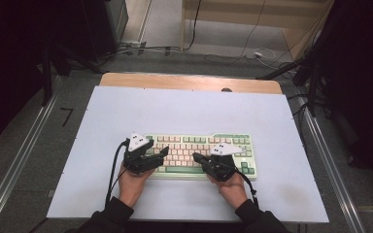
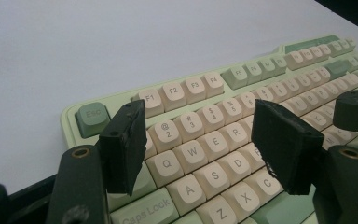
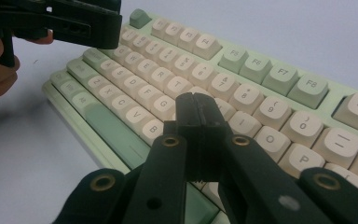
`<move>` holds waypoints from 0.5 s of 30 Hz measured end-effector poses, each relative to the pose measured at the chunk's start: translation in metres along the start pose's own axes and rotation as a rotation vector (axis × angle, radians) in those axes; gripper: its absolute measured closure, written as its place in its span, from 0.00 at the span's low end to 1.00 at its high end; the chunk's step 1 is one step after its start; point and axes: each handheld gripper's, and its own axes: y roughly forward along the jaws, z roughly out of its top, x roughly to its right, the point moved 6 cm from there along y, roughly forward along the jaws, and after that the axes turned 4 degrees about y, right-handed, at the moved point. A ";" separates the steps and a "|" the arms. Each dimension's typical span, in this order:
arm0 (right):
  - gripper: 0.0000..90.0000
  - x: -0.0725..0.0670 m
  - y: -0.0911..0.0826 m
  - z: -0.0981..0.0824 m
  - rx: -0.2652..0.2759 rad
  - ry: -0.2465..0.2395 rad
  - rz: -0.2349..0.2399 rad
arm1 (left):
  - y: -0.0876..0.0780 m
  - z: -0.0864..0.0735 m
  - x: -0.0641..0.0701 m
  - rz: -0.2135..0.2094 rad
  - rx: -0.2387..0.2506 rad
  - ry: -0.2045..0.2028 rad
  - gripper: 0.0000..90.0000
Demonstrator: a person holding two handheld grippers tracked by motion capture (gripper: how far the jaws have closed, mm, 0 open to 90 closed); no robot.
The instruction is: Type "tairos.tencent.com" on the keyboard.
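The keyboard (image 1: 201,154) lies flat on the white desk (image 1: 184,109), near its front edge, with both grippers poised over the keys. The work looks like typing or key-pressing, and it seems to be at an early or middle stage: no key looks depressed and nothing on the desk is displaced.

The left gripper (image 2: 205,144) hovers above the Q-W-A-S area with its fingers (image 2: 123,144) set well apart and nothing between them. The right gripper (image 3: 196,123) has its fingers pressed together into one blunt tip, holding nothing, over the keys around H and J; it looks ready to poke a key.

Whether that tip touches a key I cannot tell, since the fingers hide the keys beneath them. From the high view the key legends are too small to read.
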 end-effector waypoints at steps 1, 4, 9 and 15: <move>0.97 0.000 0.000 0.000 0.000 -0.002 0.002 | 0.000 0.000 0.000 0.000 0.000 0.002 0.40; 0.97 -0.001 0.002 -0.001 -0.005 -0.004 0.001 | 0.000 0.000 0.000 -0.002 -0.001 0.001 0.40; 0.97 -0.003 0.003 -0.002 -0.012 -0.009 0.007 | 0.001 -0.001 0.001 -0.005 -0.002 0.002 0.40; 0.97 -0.005 0.005 -0.003 -0.022 -0.012 0.009 | 0.001 -0.001 0.001 -0.007 -0.003 0.003 0.40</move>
